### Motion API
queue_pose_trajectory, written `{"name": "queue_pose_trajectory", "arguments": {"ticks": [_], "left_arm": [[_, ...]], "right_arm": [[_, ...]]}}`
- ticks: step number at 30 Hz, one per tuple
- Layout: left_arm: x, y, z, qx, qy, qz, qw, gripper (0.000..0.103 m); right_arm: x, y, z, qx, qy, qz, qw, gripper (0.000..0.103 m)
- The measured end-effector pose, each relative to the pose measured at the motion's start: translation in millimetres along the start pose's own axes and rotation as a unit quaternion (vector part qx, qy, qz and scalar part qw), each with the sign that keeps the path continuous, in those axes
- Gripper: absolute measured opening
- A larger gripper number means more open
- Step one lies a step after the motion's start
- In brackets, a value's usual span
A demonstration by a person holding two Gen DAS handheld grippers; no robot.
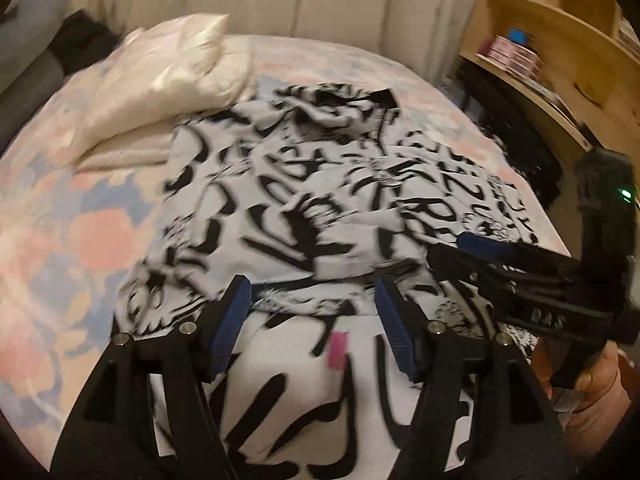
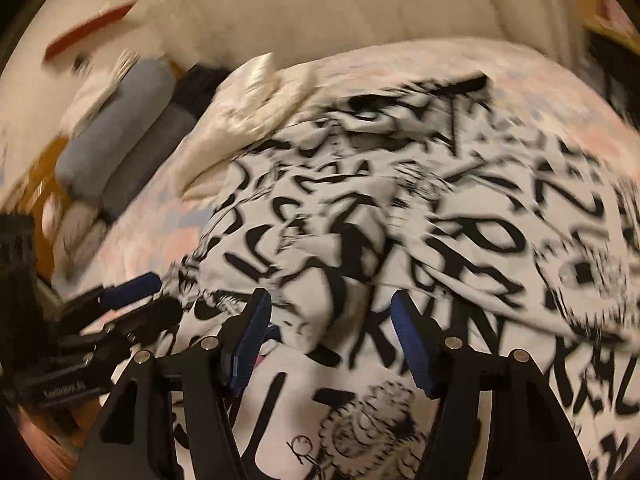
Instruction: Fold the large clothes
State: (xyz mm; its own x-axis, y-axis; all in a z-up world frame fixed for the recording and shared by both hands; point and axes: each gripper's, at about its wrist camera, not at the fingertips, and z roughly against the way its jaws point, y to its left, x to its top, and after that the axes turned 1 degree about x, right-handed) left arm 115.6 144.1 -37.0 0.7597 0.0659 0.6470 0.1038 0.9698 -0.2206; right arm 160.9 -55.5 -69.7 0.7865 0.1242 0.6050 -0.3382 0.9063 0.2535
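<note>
The black-and-white printed garment (image 1: 304, 208) lies rumpled across the middle of the bed (image 1: 52, 240), reaching its near edge, with one fold apparently laid over and more folding and smoothing left to do. Both the left hand-held gripper (image 1: 314, 320) and the right hand-held gripper (image 2: 332, 332) hover over the near hem, jaws apart and gripping nothing. Wooden shelves (image 1: 560, 40) beside the bed hold small blurred items.

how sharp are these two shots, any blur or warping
Left wrist view: fisheye bends the shelf; the black-and-white garment is motion-smeared, while the left gripper stays fairly crisp. Right wrist view: heavier smear across the garment and pillow; the right gripper stays sharp; warm, dim light in both.
</note>
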Motion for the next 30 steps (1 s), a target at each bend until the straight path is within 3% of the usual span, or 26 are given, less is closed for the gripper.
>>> {"name": "queue_pose_trajectory", "arguments": {"ticks": [5, 9, 13, 15, 16, 17, 19, 20, 22, 24, 25, 27, 30], "left_arm": [[-10, 30, -2, 0.016, 0.006, 0.043, 0.9989, 0.062], [-17, 51, -2, 0.020, 0.011, 0.070, 0.9973, 0.062], [-22, 60, -3, 0.024, 0.012, 0.088, 0.9958, 0.062], [-24, 64, -4, 0.022, 0.014, 0.099, 0.9947, 0.062], [-25, 66, -4, 0.020, 0.015, 0.104, 0.9942, 0.062], [-26, 66, -3, 0.019, 0.016, 0.108, 0.9939, 0.062], [-27, 67, -1, 0.019, 0.015, 0.111, 0.9936, 0.062], [-26, 67, 0, 0.020, 0.013, 0.110, 0.9936, 0.062], [-25, 68, 5, 0.023, 0.005, 0.111, 0.9936, 0.062], [-24, 69, 8, 0.022, -0.003, 0.114, 0.9932, 0.062], [-23, 70, 10, 0.021, -0.005, 0.116, 0.9930, 0.062], [-22, 70, 11, 0.018, -0.007, 0.119, 0.9928, 0.062], [-21, 68, 11, 0.011, -0.008, 0.114, 0.9934, 0.061]], "right_arm": [[1, 53, -25, -0.035, 0.027, 0.133, 0.990, 0.067], [-8, 79, -54, -0.113, 0.049, 0.242, 0.962, 0.067], [-13, 94, -88, -0.205, 0.056, 0.333, 0.919, 0.067], [-14, 98, -104, -0.225, 0.060, 0.356, 0.905, 0.067], [-12, 99, -112, -0.228, 0.061, 0.364, 0.901, 0.057], [-10, 102, -119, -0.228, 0.064, 0.375, 0.896, 0.031], [-3, 108, -130, -0.230, 0.074, 0.384, 0.891, 0.014], [6, 111, -128, -0.224, 0.063, 0.380, 0.895, 0.010], [33, 109, -104, -0.205, 0.014, 0.331, 0.921, 0.008], [61, 91, -65, -0.186, -0.052, 0.243, 0.951, 0.007], [76, 66, -31, -0.165, -0.106, 0.152, 0.969, 0.007], [81, 13, 12, -0.137, -0.160, 0.007, 0.978, 0.007], [57, -57, 22, -0.127, -0.133, -0.134, 0.974, 0.010]]}}
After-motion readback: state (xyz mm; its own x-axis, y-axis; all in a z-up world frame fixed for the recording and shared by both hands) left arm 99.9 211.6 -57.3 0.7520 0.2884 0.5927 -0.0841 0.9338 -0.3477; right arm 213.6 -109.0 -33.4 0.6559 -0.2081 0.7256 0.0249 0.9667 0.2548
